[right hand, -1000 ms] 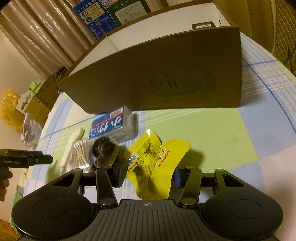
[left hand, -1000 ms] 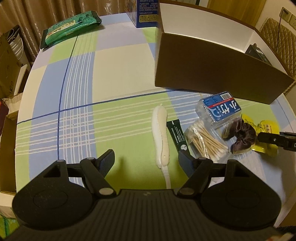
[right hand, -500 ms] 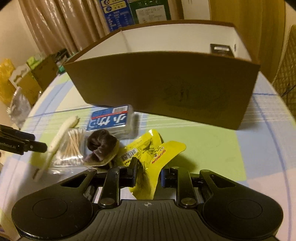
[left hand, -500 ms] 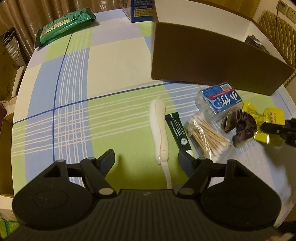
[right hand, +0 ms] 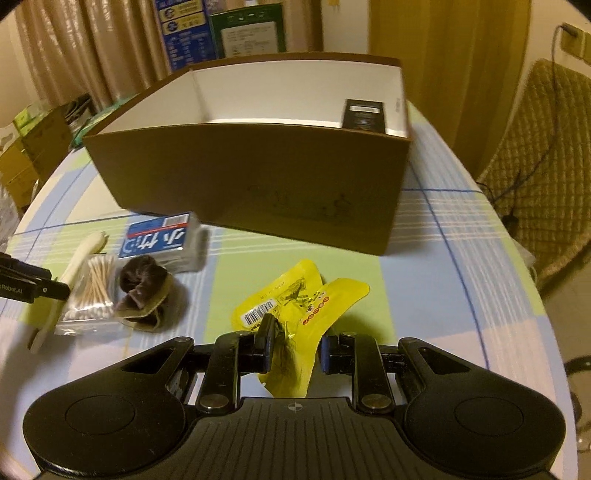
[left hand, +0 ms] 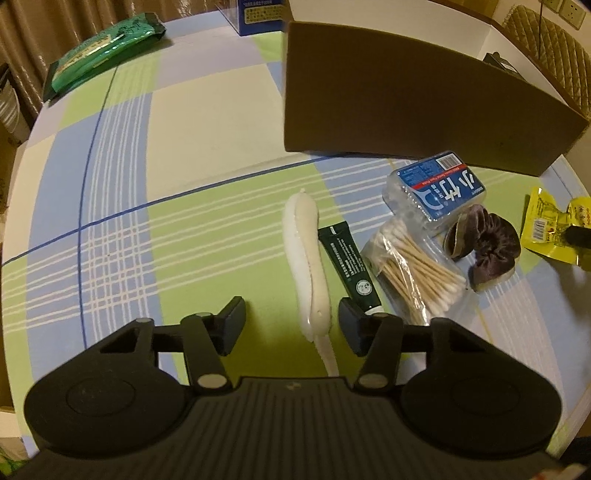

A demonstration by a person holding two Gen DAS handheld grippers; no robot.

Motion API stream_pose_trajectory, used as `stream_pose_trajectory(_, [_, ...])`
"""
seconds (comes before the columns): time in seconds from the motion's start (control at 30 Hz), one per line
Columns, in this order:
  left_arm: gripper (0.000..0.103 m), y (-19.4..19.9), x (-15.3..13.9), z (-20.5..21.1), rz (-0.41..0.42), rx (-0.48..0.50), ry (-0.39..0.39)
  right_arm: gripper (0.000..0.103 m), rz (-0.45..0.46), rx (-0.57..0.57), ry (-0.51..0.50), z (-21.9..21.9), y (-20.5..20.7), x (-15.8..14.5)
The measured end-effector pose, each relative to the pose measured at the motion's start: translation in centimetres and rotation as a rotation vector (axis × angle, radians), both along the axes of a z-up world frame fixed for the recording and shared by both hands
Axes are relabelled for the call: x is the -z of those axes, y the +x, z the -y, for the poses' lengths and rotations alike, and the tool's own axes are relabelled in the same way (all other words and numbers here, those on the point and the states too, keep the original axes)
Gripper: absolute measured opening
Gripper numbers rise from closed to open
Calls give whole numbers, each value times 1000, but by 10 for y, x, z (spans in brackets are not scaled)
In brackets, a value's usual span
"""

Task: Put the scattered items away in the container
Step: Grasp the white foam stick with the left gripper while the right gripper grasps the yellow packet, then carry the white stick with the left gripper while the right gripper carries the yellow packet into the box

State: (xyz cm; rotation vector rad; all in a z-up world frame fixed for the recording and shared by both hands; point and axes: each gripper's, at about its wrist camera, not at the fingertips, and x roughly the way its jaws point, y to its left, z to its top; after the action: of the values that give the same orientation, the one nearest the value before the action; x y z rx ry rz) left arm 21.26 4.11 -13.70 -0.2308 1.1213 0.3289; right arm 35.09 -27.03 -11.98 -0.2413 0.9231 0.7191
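My right gripper is shut on a yellow snack packet and holds it lifted above the table in front of the brown cardboard box. The packet also shows at the right edge of the left wrist view. My left gripper is open, its fingers either side of a white toothbrush. Beside that lie a dark green tube, a bag of cotton swabs, a blue-labelled clear box and a dark scrunchie. A black item lies inside the box.
A green packet lies at the far left of the checked tablecloth. A blue carton stands behind the box. A quilted chair is to the right of the table. Cardboard boxes stand off the table's left edge.
My right gripper has closed on the yellow packet and lifted it up from the table. My left gripper has moved a little closer over the toothbrush and stays open.
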Motion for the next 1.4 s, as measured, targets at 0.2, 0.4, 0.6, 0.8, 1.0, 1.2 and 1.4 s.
stream_pose_trajectory(0.2, [40,6,4,5,-6,38,25,20,-22,35,14,7,-1,0])
stream_pose_trajectory(0.4, [22,0,5,5,13,33,41,20,-19,36,11,8,-4,-1])
stream_pose_trajectory(0.6, [17,-19,2,-5,8,-3,43,20,-21,40,11,9,-7,-1])
stream_pose_trajectory(0.8, [18,-27,0,-12,8,-35,27,20,-20,39,10,9,-8,-1])
stream_pose_trajectory(1.0, [17,-23,0,-8,-5,-61,31,20,-21,32,11,10,-12,-2])
stream_pose_trajectory(1.2, [16,-31,-1,-5,3,-69,9,20,-17,23,15,11,-18,-3])
stream_pose_trajectory(1.4, [16,-42,-13,-4,47,-89,-45,18,-5,27,37,12,-21,-13])
